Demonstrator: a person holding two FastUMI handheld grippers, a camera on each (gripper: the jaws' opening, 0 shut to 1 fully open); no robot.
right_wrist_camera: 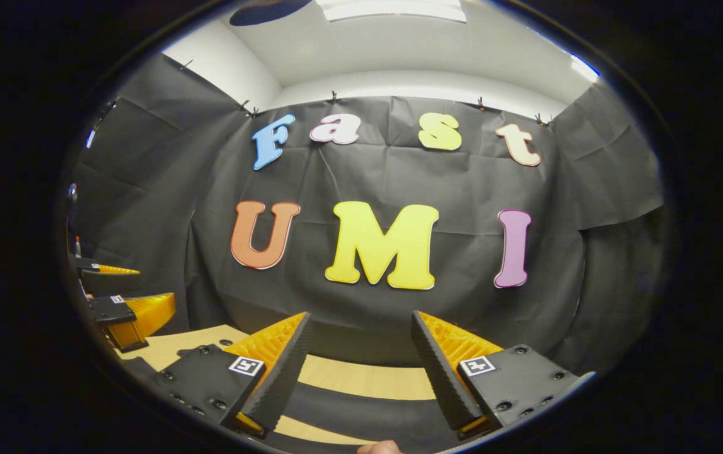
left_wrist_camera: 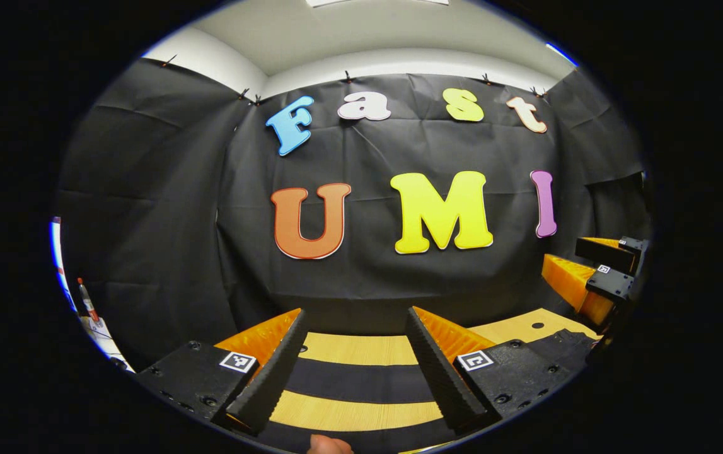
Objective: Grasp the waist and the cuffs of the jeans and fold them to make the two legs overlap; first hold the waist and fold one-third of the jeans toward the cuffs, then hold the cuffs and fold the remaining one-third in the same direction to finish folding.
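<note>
Between each gripper's spread fingers, left gripper and right gripper, dark jeans bands cross the table sideways.

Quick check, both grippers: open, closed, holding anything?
Left gripper: open, holding nothing.
Right gripper: open, holding nothing.

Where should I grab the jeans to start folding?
Probably its two ends, waist and cuffs, pinched from above: the jeans lie flat as dark bands running sideways across the table. Which end is the waist I cannot tell.
</note>
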